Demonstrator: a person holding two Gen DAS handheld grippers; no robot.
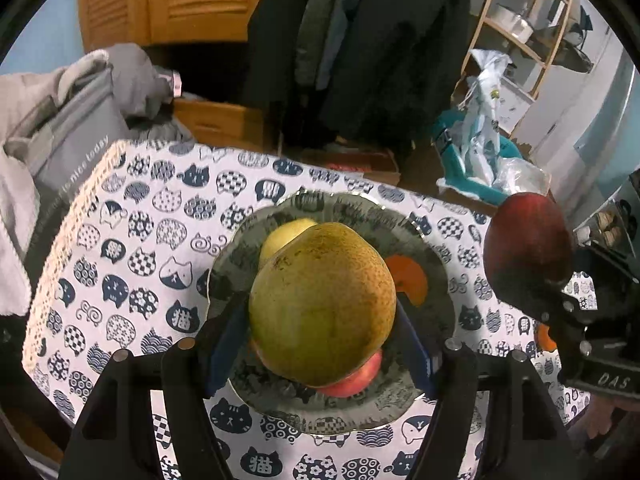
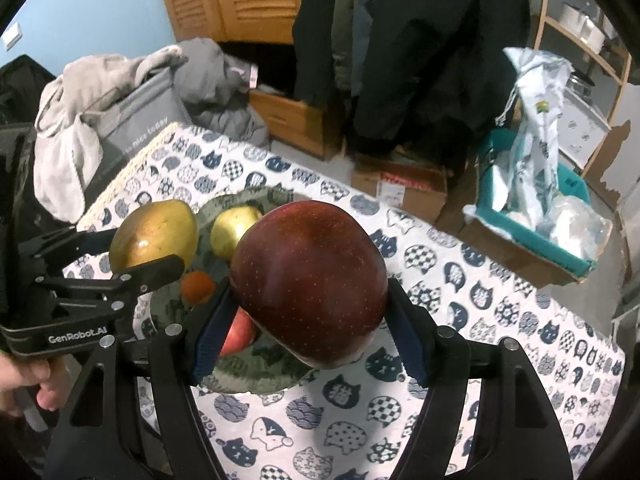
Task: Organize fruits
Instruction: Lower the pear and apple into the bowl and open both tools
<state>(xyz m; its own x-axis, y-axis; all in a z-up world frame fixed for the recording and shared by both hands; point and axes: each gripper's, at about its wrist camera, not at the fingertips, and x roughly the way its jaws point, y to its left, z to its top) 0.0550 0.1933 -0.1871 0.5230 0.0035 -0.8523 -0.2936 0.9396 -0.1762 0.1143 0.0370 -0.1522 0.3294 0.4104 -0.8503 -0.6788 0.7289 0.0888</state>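
My left gripper (image 1: 320, 332) is shut on a green-brown pear (image 1: 322, 304) and holds it above the dark patterned plate (image 1: 436, 312). On the plate lie a yellow pear (image 1: 284, 234), an orange fruit (image 1: 408, 276) and a pink-red apple (image 1: 356, 380). My right gripper (image 2: 308, 320) is shut on a dark red apple (image 2: 308, 280), held above the plate's right edge (image 2: 256, 380). The dark red apple also shows in the left wrist view (image 1: 528, 248), and the held pear in the right wrist view (image 2: 154, 236).
The table has a white cloth with navy cat prints (image 2: 480, 320). A grey bag and clothes (image 2: 132, 120) sit at its far left. Beyond are cardboard boxes (image 2: 400, 184), a teal bin with plastic bags (image 2: 532, 208) and hanging coats (image 2: 420, 40).
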